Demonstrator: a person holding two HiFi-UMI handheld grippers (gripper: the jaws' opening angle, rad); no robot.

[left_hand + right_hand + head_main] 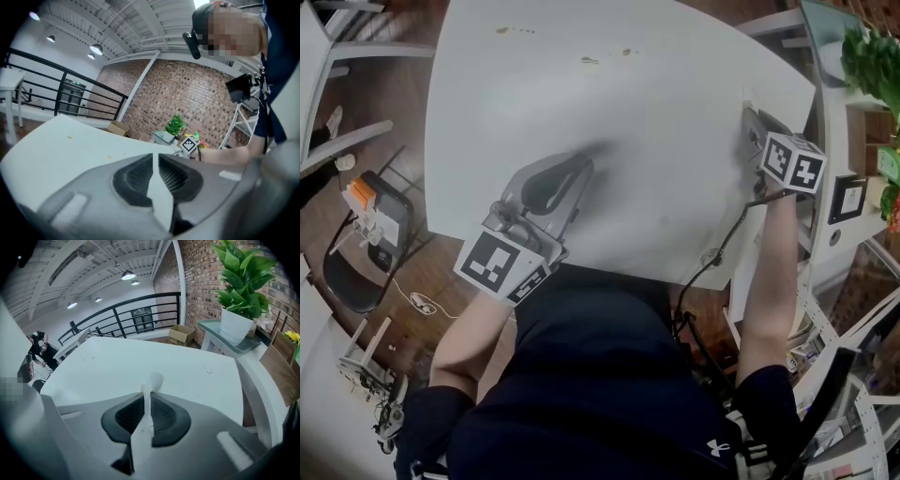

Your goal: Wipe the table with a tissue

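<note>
Room: loft-like hall with brick wall (pixel 187 98), black railing (pixel 126 315), lamps overhead, potted plant (pixel 236 282) on a side shelf.
Surface: white table (pixel 656 150), mostly bare; small yellowish stains (pixel 589 61) near the far edge, well apart from both grippers.
Tissue (pixel 153 379): pinched in the right gripper (pixel 146 397), with a white tuft poking out past the tips; held at the table's right edge.
Right gripper: jaws clamped on the tissue, low over the tabletop.
Left gripper (pixel 154 159): jaws drawn together with nothing between them, only a sliver of white table in the gap; low over the near side of the table.
Step in hand: by the look of it, bringing the tissue to the stains; no wiping at the far edge yet.
Doing it well: tip the right gripper down until the free tuft, not the hard jaw tips, meets the surface; press lightly and flat; sweep across each stain in one direction, toward the edge; keep the clamp firm throughout.
Left gripper's part: best kept clear of the sweep path, off the stains.
Risk: thin tissue likely to tear or slip out under heavy pressure; too little tuft exposed for a wide stroke.
Writing: black-and-white square patterns on each marker cube (pixel 794 161), no letters; small white logo on the dark shirt (pixel 712 445), no wording legible; nothing readable on the cardboard box (pixel 182 333).
</note>
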